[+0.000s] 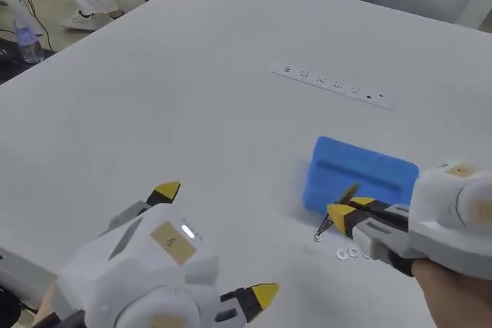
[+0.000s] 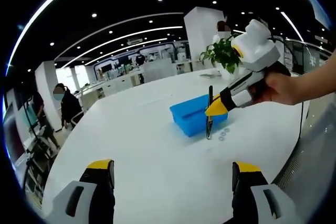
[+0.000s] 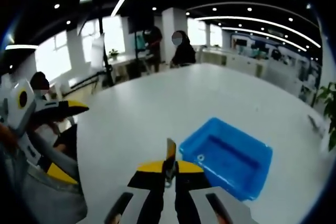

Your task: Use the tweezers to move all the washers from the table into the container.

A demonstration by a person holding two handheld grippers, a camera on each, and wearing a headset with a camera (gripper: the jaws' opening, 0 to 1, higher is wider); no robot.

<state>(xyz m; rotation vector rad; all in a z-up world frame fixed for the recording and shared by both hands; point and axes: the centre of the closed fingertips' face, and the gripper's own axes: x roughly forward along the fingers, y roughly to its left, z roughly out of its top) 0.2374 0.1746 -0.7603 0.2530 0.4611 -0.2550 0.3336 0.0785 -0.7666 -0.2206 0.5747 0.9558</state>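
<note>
We note right claw point(image 1: 346, 211) clamped on thin dark tweezers point(image 1: 323, 228), lower right, beside small washers point(image 1: 347, 253); left claw point(image 1: 216, 241) apart.

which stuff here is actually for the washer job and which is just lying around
For the job:
tweezers, held in the right tongs
washers
container

Lying about:
power strip
bottle
plant
</note>
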